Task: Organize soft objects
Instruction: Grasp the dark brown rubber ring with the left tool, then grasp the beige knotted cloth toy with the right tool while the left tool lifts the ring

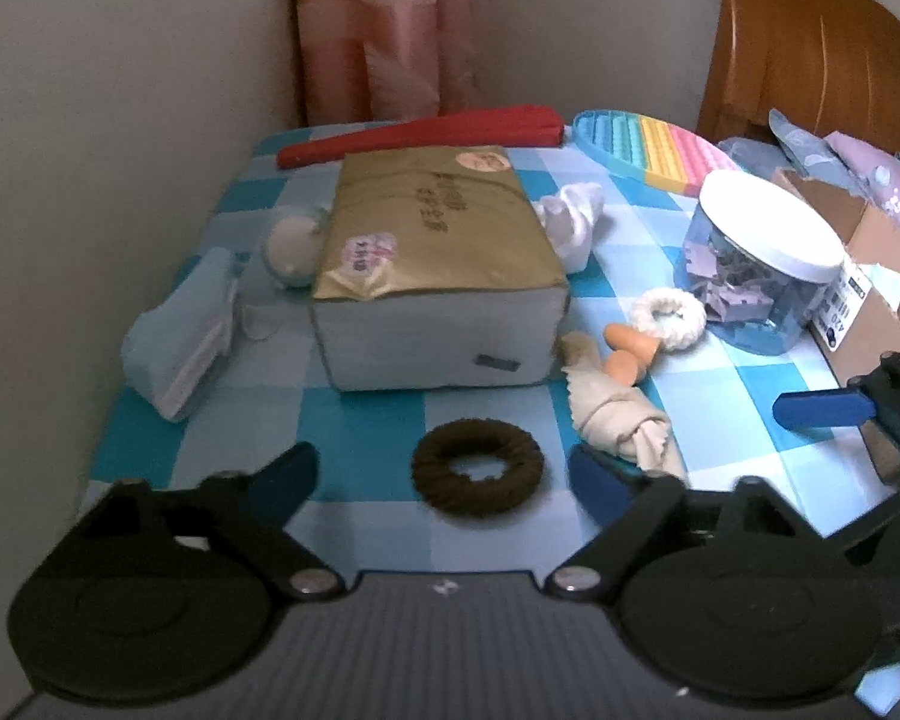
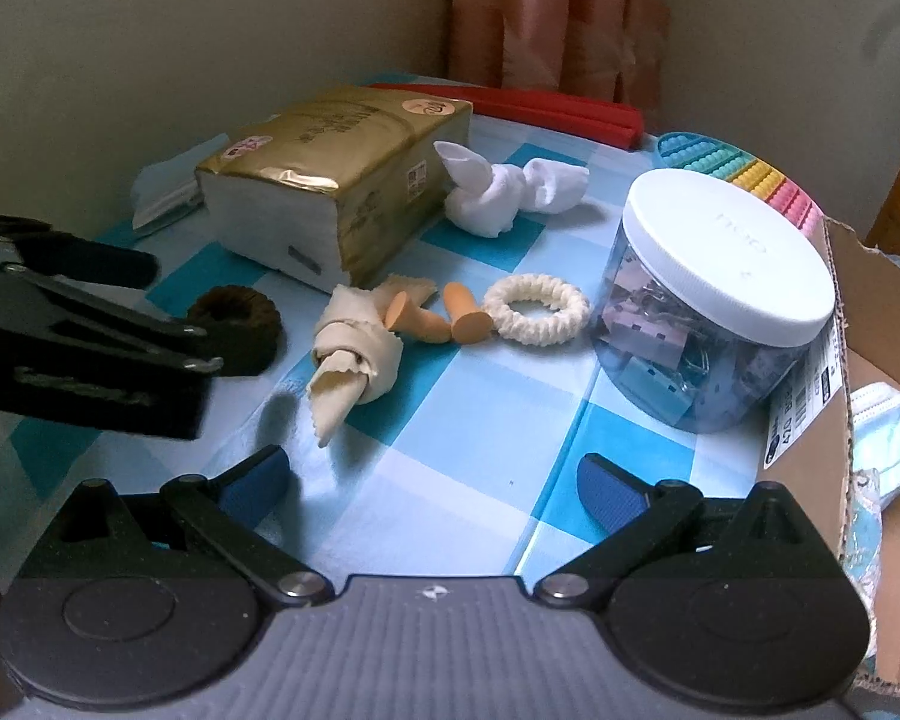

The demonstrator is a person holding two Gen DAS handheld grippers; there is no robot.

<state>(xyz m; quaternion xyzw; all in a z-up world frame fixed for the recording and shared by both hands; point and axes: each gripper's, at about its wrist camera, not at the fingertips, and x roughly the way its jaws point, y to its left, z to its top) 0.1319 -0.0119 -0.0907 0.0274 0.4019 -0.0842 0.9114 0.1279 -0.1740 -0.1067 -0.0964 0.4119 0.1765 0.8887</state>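
Both claws stand released, pads gripping nothing. From my left gripper [image 1: 444, 480] I look down on the brown hair ring [image 1: 478, 476], which lies flat on the checked cloth [image 1: 360, 420] between the two blue pads; neither pad touches it that I can make out. My right gripper [image 2: 432, 474] hangs over bare cloth, with only blue and white squares between its fingers.

Just right of the brown ring, close by my left claw's right pad, lies the knotted beige cloth [image 1: 621, 414]. Beyond it sit two orange earplugs [image 1: 627, 354] and the cream hair ring [image 1: 669, 319], the three close together. The gold tissue pack [image 1: 438, 252] fills the middle of the table, with a pale blue packet [image 1: 177, 342] near the left edge and a knotted white cloth [image 1: 573, 219] at the pack's right side.

Room is tight on the right: the clear jar with the white lid [image 2: 720, 300] stands against the cardboard box [image 2: 834, 420], whose flap overhangs the table's right side. A blue face mask [image 2: 888, 444] lies inside that box. At the far edge lie a red folded fan [image 1: 426, 135] and a rainbow pop pad [image 1: 654, 147]. The wall closes off the left side, just beyond the table's edge.

The widest open cloth is the near strip, between my two claws and in front of the jar.
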